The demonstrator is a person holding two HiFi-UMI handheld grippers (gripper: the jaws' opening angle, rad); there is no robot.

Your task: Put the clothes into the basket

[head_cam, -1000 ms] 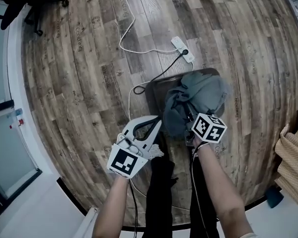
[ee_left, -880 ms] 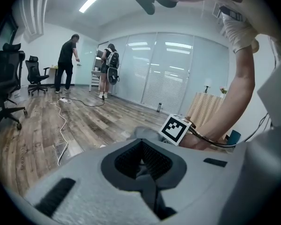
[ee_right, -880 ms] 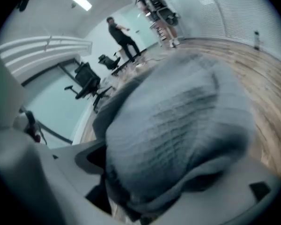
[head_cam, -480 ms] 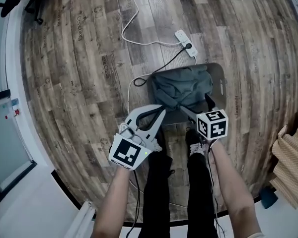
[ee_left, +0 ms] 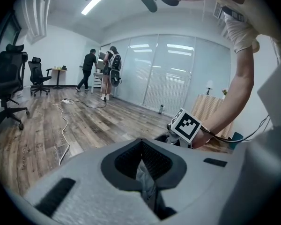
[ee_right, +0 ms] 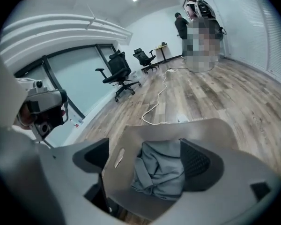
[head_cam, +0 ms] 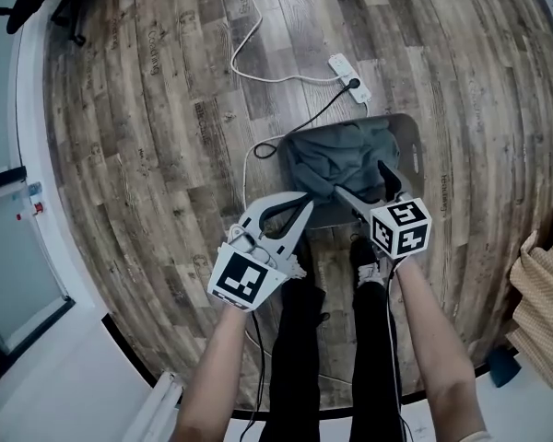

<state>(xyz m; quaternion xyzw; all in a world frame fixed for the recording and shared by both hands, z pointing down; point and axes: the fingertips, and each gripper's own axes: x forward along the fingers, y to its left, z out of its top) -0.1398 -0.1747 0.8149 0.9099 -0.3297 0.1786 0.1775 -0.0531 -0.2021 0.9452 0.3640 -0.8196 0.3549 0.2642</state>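
Over the near rim of the grey plastic basket [head_cam: 410, 150], the right gripper [head_cam: 361, 182] has its 2 jaws spread wide, gripping nothing; the crumpled grey-green clothes [head_cam: 336, 159] lie inside the basket below them. Beside it, the left gripper [head_cam: 300, 203] has its jaws together, empty, above the wood-plank floor [head_cam: 147, 136].

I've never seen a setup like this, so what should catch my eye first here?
First the grey basket on the wooden floor, with a crumpled grey garment lying inside. Right over it hangs the right gripper, jaws wide open and holding nothing.
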